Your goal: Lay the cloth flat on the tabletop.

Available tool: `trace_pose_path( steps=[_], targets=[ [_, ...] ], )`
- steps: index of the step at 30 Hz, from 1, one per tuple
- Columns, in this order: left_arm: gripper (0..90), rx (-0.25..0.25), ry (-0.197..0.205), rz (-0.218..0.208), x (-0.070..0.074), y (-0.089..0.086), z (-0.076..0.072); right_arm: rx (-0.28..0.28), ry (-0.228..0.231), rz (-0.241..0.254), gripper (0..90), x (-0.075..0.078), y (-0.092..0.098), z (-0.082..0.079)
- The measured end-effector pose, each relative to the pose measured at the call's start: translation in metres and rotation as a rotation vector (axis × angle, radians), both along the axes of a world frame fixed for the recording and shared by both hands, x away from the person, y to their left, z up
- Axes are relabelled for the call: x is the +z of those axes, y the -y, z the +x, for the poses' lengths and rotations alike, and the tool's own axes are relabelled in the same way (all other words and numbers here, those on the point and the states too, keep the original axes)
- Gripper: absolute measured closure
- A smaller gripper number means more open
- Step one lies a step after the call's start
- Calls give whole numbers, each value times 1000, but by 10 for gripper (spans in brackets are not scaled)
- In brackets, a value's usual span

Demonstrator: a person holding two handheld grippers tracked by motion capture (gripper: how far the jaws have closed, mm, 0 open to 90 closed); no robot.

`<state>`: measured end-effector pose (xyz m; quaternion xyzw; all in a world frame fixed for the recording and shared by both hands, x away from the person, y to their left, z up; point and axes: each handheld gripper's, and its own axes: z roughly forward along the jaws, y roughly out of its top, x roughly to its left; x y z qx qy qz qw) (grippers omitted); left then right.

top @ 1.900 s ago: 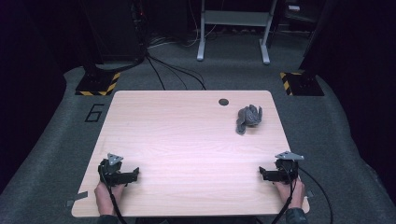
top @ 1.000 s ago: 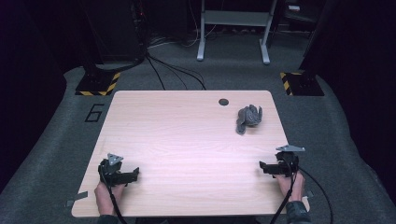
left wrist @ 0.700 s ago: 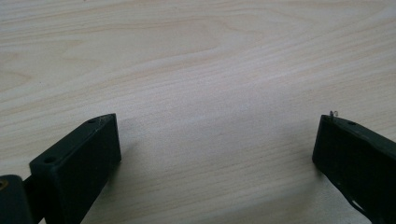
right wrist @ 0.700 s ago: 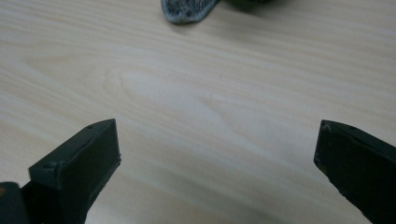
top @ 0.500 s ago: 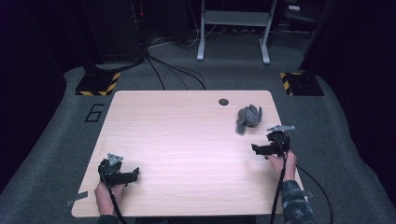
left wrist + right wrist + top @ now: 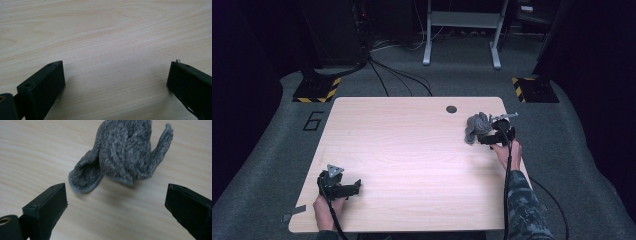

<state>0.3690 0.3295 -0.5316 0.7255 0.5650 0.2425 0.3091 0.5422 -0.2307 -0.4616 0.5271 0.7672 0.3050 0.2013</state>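
Observation:
A crumpled grey knitted sock (image 6: 476,127) lies near the far right corner of the light wooden table (image 6: 412,160). My right gripper (image 6: 484,139) sits just beside it on its near right side, jaws wide open. In the right gripper view the sock (image 6: 125,157) lies just beyond the open gripper (image 6: 116,202), not between the fingers. My left gripper (image 6: 354,188) rests at the near left of the table, open, with bare wood between its jaws (image 6: 116,82).
A small dark round hole (image 6: 451,109) sits near the table's far edge. Beyond the table are cables, a grey desk frame (image 6: 462,30) and yellow-black striped floor plates (image 6: 317,92). A "6" marks the carpet (image 6: 313,120) at left.
My right gripper has travelled from the near right edge forward to the sock. The left gripper has stayed where it was.

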Motion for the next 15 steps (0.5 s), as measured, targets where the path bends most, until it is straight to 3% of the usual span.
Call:
trace_pose_path(
  steps=[9,15],
  targets=[
    [13,-1,0,0,0,0,0,-14,2,-38,95,1,-10,34],
    [13,-1,1,1,0,0,0,-42,-8,-94,197,-9,-19,52]
  ],
)
